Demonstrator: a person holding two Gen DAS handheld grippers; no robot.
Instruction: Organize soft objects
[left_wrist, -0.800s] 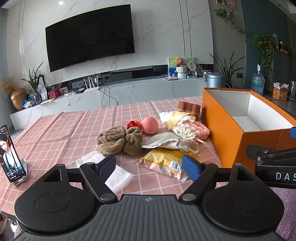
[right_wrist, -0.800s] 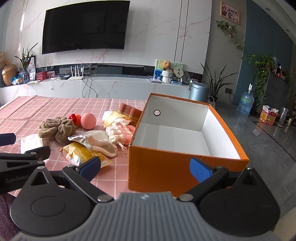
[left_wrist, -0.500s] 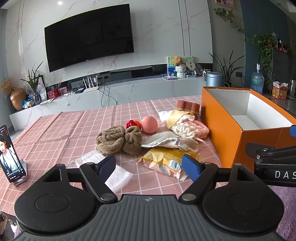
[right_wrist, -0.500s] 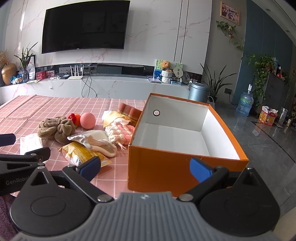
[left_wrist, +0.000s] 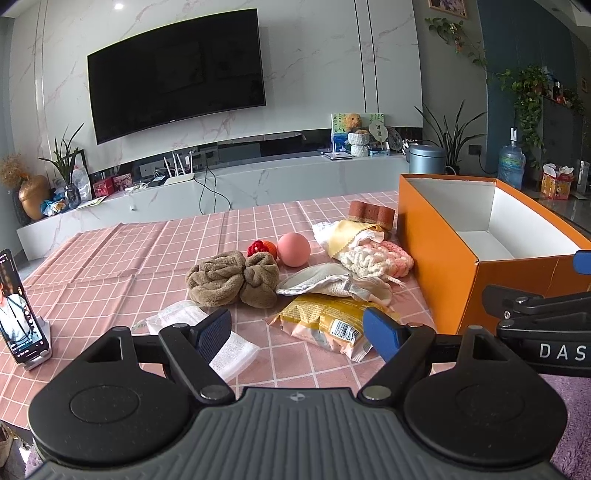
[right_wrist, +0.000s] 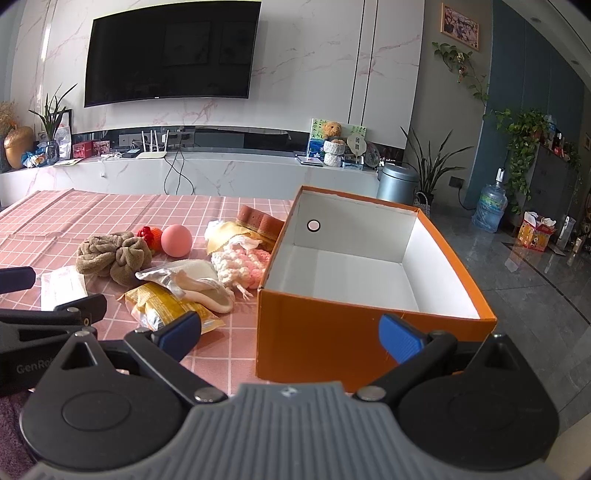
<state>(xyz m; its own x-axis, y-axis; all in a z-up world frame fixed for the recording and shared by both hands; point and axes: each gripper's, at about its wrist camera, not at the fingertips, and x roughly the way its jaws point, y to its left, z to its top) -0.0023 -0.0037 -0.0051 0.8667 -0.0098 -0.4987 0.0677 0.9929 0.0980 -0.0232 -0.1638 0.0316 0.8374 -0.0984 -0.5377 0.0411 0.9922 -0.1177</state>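
**Nothing boxed yet**

The orange box (right_wrist: 332, 332) stands open and bare inside at the right end of the pink checked table (left_wrist: 110, 258) — not one item in it. Beside it the whole heap waits: brown towel (left_wrist: 231, 280), yellow snack packet (left_wrist: 325, 321), knitted pink-and-white piece (left_wrist: 373, 258), sponge (left_wrist: 371, 213), pink ball (left_wrist: 293, 249) (all untouched, I'd say). Left gripper (left_wrist: 297, 328) and right gripper (right_wrist: 290, 334) both hover with jaws spread wide, holding nothing.

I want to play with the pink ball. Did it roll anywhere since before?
No. In the left wrist view the pink ball sits beside the little red and orange toy, on the same spot of the checked tablecloth as before.
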